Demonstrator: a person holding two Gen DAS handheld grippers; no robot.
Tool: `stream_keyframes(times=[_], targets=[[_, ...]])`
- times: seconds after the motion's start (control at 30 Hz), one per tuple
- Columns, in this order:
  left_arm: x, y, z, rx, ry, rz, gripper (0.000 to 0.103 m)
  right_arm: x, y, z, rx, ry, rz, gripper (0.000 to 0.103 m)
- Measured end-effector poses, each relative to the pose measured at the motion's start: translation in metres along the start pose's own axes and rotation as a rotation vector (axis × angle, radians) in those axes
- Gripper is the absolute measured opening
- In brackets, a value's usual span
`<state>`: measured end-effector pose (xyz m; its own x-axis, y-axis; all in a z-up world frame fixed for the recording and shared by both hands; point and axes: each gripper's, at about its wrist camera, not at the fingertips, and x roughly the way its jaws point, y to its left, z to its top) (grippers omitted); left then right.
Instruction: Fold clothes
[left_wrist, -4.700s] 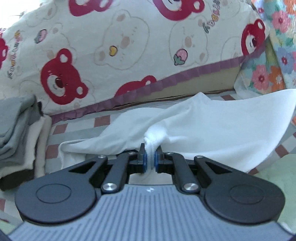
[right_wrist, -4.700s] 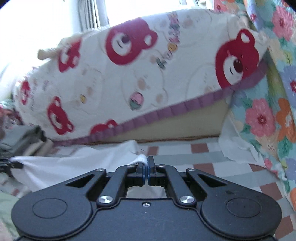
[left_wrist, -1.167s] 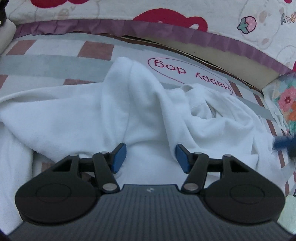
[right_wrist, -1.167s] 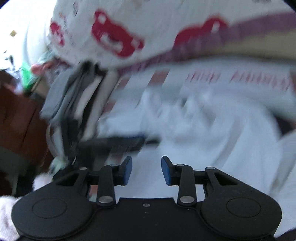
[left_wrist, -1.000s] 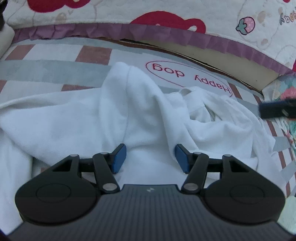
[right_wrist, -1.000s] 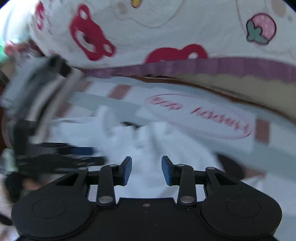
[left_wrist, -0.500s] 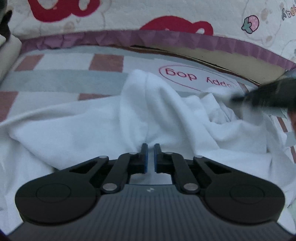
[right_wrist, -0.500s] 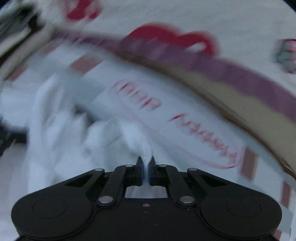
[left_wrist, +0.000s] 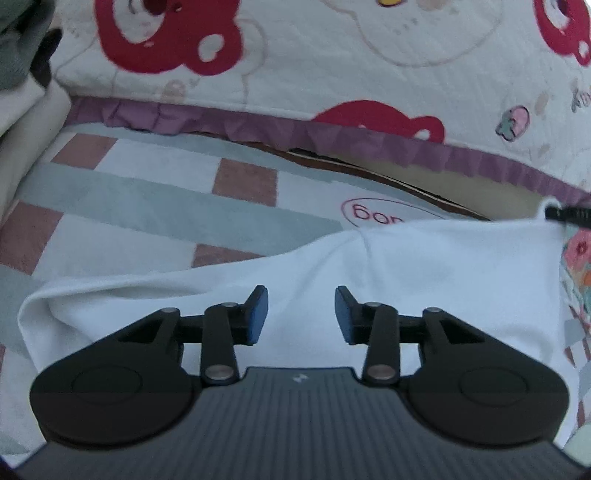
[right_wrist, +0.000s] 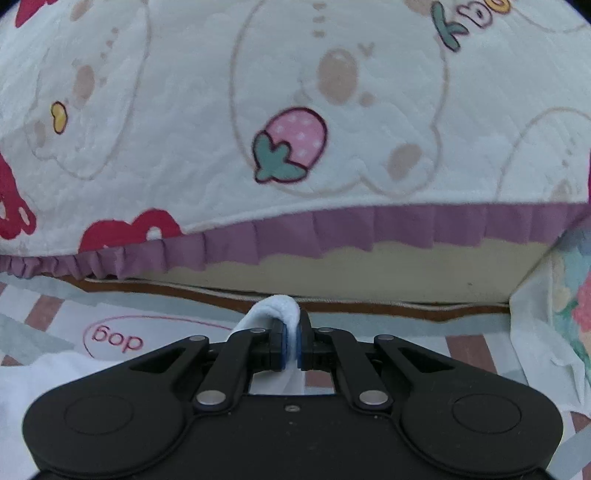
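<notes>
A white garment lies spread on the checked bed sheet in the left wrist view. Its far right corner is lifted and pulled taut by my right gripper, seen as a dark tip at the right edge. My left gripper hovers over the cloth with its jaws opening; the blue pads press on nothing. In the right wrist view my right gripper is shut on a fold of the white garment, which loops over the left finger and hangs below.
A bear-print quilt with a purple frill rises along the far side. Folded grey and cream clothes are stacked at the far left. A floral cloth lies at the right. The sheet bears a red "dog" print.
My left gripper was shut half a second ago and now stands open. The crumpled garment has been drawn out flat to the right by my right gripper, which stays shut on its corner.
</notes>
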<state>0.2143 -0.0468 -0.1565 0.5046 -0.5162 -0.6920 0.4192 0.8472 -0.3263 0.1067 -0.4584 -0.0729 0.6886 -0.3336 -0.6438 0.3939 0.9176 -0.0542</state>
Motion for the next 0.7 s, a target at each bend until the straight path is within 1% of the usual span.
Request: stream_keyframes(times=[0.17,0.23,0.3,0.4,0.53,0.7], targets=[[-0.004,0.024,0.003,-0.002,0.015,0.162,0.047,0.012,-0.007,-0.015,-0.014,0.027,-0.035,0.005],[-0.008,0.031,0.004,0.024,0.014,0.223,0.049,0.015,-0.013,-0.018,-0.018,0.039,-0.046,0.005],[-0.011,0.037,0.004,0.059,0.015,0.284,0.049,0.018,-0.017,-0.022,-0.030,0.055,-0.057,0.005],[-0.015,0.048,0.006,0.078,0.027,0.350,0.049,0.022,-0.020,-0.028,-0.063,0.072,-0.067,0.005],[-0.020,0.060,0.009,0.105,0.025,0.404,0.050,0.025,-0.023,-0.036,-0.073,0.090,-0.067,0.006],[-0.020,0.073,0.012,0.096,0.038,0.375,0.050,0.027,-0.026,-0.041,-0.070,0.100,-0.066,0.006]])
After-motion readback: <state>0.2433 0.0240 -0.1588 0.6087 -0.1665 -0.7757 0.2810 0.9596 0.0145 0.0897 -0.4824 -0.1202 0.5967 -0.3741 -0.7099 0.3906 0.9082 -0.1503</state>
